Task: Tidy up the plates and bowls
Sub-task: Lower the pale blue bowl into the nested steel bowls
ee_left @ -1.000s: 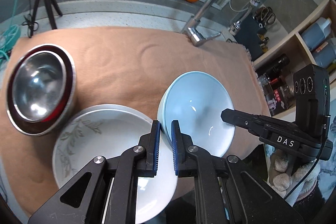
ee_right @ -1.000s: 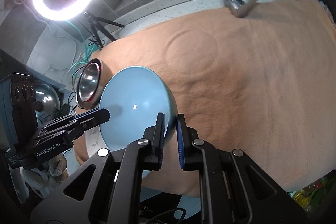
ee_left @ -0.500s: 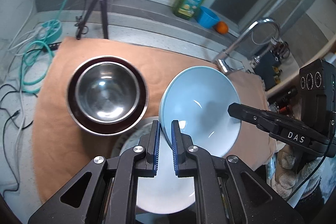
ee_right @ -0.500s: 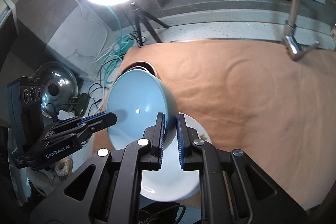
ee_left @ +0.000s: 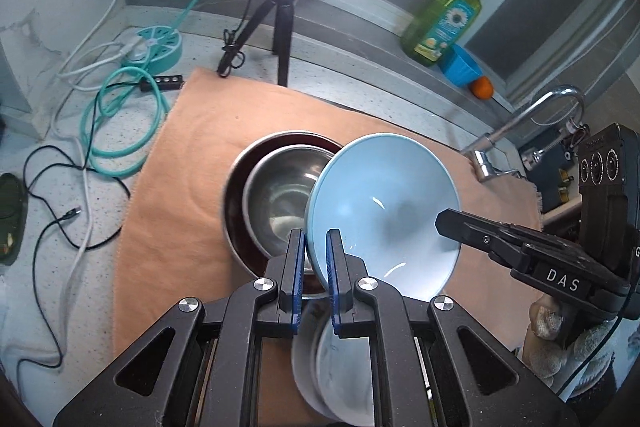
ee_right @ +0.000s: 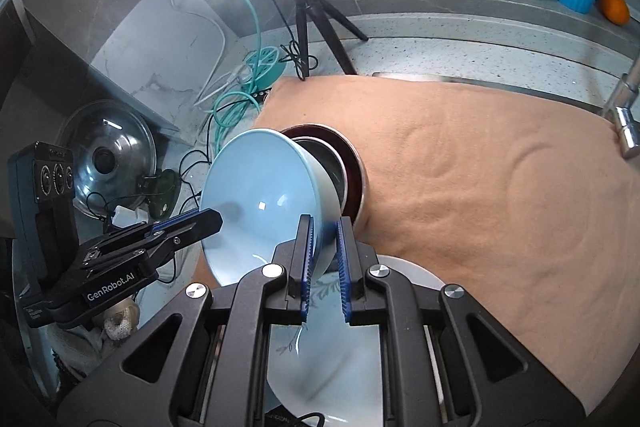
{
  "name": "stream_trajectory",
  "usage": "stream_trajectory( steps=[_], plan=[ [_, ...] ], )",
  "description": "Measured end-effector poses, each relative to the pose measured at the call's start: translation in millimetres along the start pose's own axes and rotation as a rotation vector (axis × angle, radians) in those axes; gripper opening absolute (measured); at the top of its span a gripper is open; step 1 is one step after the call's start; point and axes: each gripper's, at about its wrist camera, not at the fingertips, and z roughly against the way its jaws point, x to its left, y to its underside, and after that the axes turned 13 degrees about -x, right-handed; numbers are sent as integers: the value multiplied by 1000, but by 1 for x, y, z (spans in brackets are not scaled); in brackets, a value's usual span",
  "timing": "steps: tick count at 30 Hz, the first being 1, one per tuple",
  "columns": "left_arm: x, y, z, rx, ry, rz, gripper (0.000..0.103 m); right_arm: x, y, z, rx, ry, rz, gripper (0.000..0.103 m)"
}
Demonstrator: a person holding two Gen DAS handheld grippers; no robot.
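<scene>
Left wrist view first: my left tongs (ee_left: 316, 275) are clenched on the rim of the light blue bowl (ee_left: 384, 215), one pad inside the wall and one outside, and across the bowl my right tongs (ee_left: 448, 223) pinch the opposite rim. In the right wrist view the same grip shows from the other side: the right tongs (ee_right: 325, 263) clamp the near rim of the blue bowl (ee_right: 260, 203), and the left tongs (ee_right: 208, 221) bite the far rim. So the bowl hangs between both pairs, tilted, clear of the cloth (ee_left: 192, 155) that covers the tabletop.

Just beyond the tongs, toward the cloth's far left corner, stands the steel bowl (ee_left: 280, 195) nested in a larger dark red bowl (ee_left: 236, 211); the blue bowl overlaps that stack in the picture, and I cannot tell whether they touch. Below the tongs, at the near edge of the cloth, lies the white plate (ee_right: 408, 275) with a leaf pattern.

As I judge it, the task is partway: two bowls are already nested, the plate lies on its own, and the blue bowl is not yet set down. What seems left is to lower it into the steel bowl and let go with both tongs.
</scene>
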Motion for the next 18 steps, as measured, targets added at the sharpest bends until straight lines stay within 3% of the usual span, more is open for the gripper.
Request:
stream_trajectory(
  steps=[18],
  plan=[
    [26, -8, -45, 80, -51, 26, 9, -5, -14, -67, 85, 44, 1, 11]
  ],
)
